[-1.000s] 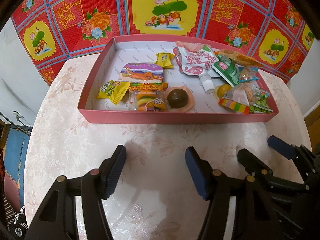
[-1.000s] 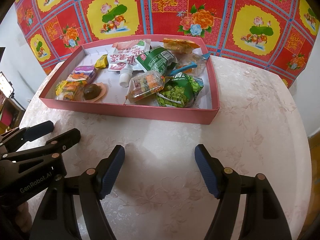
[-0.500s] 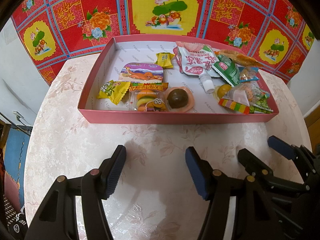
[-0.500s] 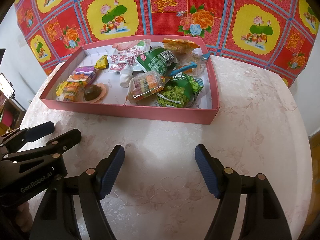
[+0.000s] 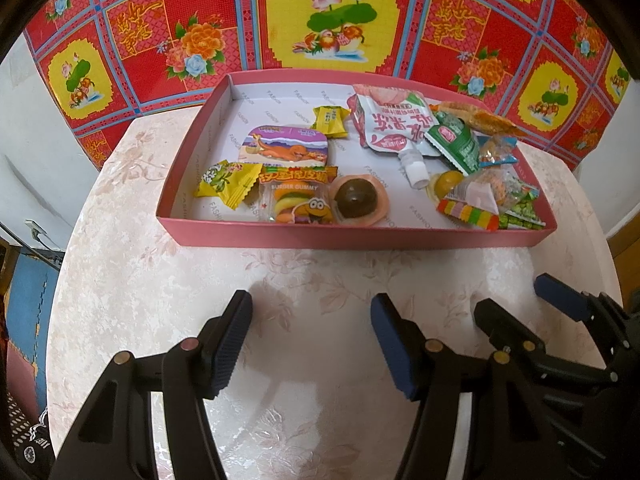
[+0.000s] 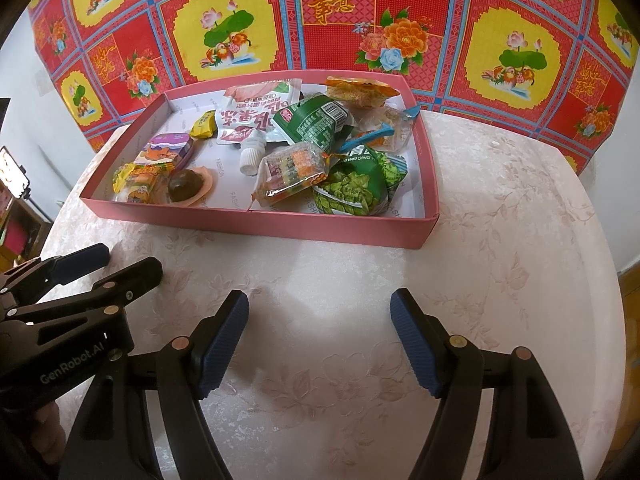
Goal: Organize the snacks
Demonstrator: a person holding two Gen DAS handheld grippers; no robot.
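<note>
Nothing has changed since a second ago: both tongs hang where they were, and every snack lies as it did.

From the left: the left tongs hover over the bare counter, jaws about half spread with nothing between them, well short of the tray. The right tongs hover beside them, spread wider, also empty, over the counter in front of the tray's near wall. In the right view the left tongs show at the left edge, with a bit of a hand under them.

The pink tray sits at the far side of the counter, against the red and yellow flowered cloth. All the snacks are inside it. At its left end lies a yellow candy, then a purple tub with a gummy pack in front of it and touching it. Just right of the gummy pack is a brown ball in a peach cup. A second yellow candy lies farther back. Next comes a white and pink pouch with its cap pointing toward the near wall. A green packet overlaps the pouch's right side. At the right end is a heap: an orange packet at the back, a clear bag of mixed bits and a green pea bag in front, touching each other.
</note>
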